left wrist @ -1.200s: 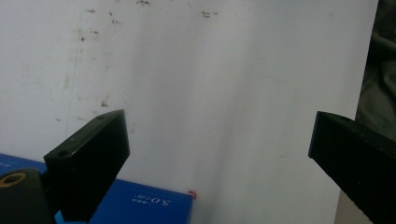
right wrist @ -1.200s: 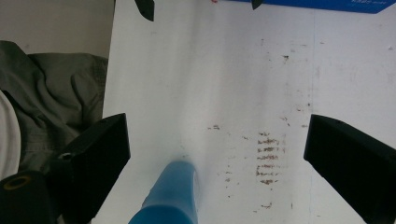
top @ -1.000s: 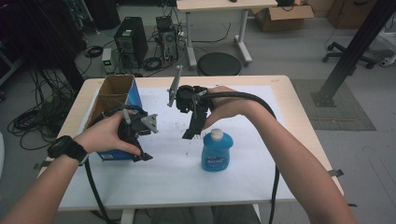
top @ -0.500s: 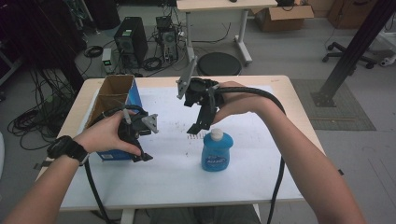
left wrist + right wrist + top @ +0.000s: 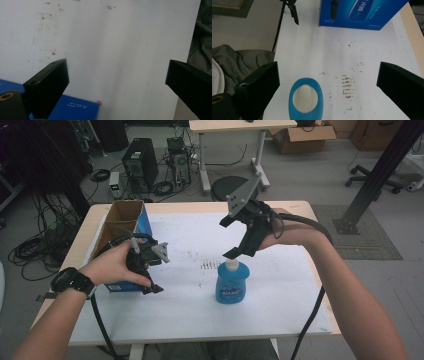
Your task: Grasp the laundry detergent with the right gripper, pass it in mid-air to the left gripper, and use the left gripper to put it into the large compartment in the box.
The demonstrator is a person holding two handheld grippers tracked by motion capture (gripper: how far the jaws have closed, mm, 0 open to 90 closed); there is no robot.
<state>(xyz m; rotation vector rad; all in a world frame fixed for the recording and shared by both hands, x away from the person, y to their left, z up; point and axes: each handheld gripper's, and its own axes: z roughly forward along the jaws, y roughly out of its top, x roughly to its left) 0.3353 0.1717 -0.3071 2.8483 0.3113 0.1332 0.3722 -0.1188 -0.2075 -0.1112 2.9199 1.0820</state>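
A blue dish-soap bottle (image 5: 232,284) with a white cap stands upright at the middle of the white table (image 5: 280,295). My right gripper (image 5: 230,240) hovers just above and behind it, open and holding nothing. In the right gripper view the bottle (image 5: 306,101) appears from above, low between the wide-apart jaws and closer to the left one; my right gripper (image 5: 328,75) is apart from it. My left gripper (image 5: 150,272) is open beside the blue box (image 5: 122,232). In the left gripper view my left gripper (image 5: 117,72) is over bare table, with the box corner (image 5: 75,110) at lower left.
The blue cardboard box stands open-topped near the table's left edge and also appears in the right gripper view (image 5: 362,12). Dark scuff marks (image 5: 347,85) lie on the table beside the bottle. A grey cloth (image 5: 239,60) hangs past the near table edge.
My right gripper has moved to the right and slightly up, from left of the bottle to above it. The left gripper and the bottle have stayed put.
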